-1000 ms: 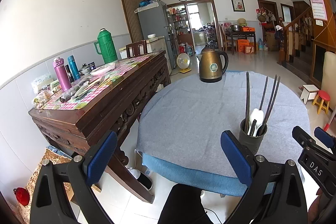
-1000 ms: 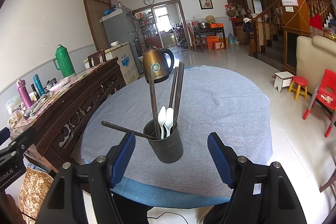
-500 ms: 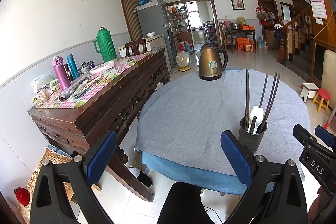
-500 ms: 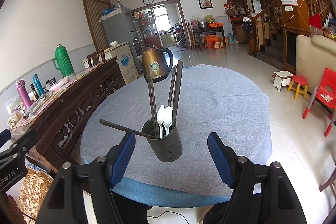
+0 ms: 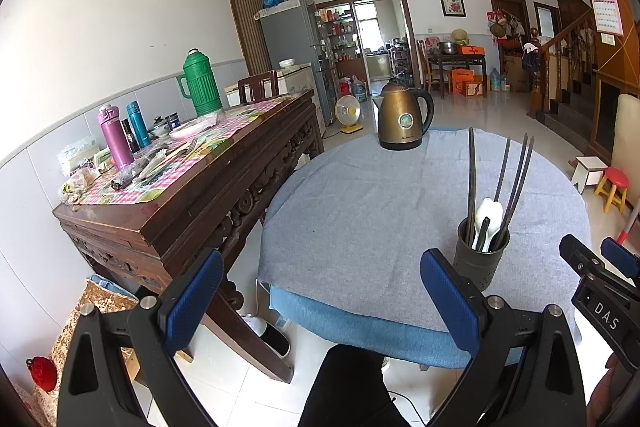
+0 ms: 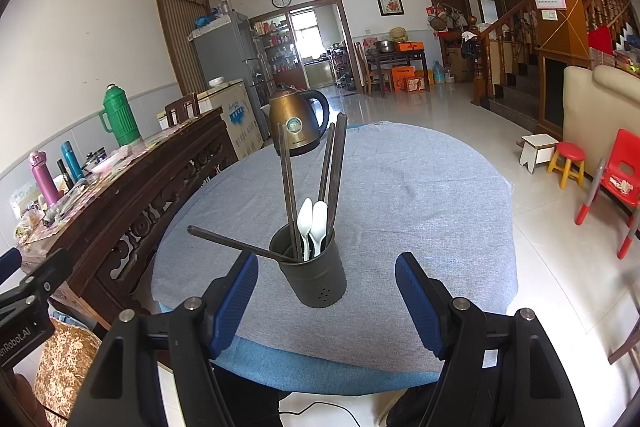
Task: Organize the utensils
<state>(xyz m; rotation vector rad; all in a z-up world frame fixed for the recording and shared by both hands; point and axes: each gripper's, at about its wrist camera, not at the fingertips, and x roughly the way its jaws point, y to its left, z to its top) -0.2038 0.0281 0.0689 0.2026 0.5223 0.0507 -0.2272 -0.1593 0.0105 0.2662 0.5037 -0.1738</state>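
A dark grey utensil holder [image 6: 314, 273] stands near the front edge of a round table under a grey cloth [image 6: 420, 195]. It holds several dark chopsticks [image 6: 336, 163], one of them leaning far left over the rim, and two white spoons [image 6: 313, 223]. My right gripper [image 6: 326, 301] is open just in front of the holder, nothing between its blue pads. My left gripper [image 5: 318, 301] is open too, off the table's front left edge; from it the holder [image 5: 482, 259] shows to the right, beside the right gripper's tip [image 5: 600, 275].
A bronze kettle [image 6: 298, 123] stands at the table's far side. A carved wooden sideboard [image 5: 192, 183] with flasks and clutter runs along the left. A person's dark-clad leg [image 5: 352, 387] is below the table edge. Stools [image 6: 566, 163] and a red chair [image 6: 618, 179] stand right.
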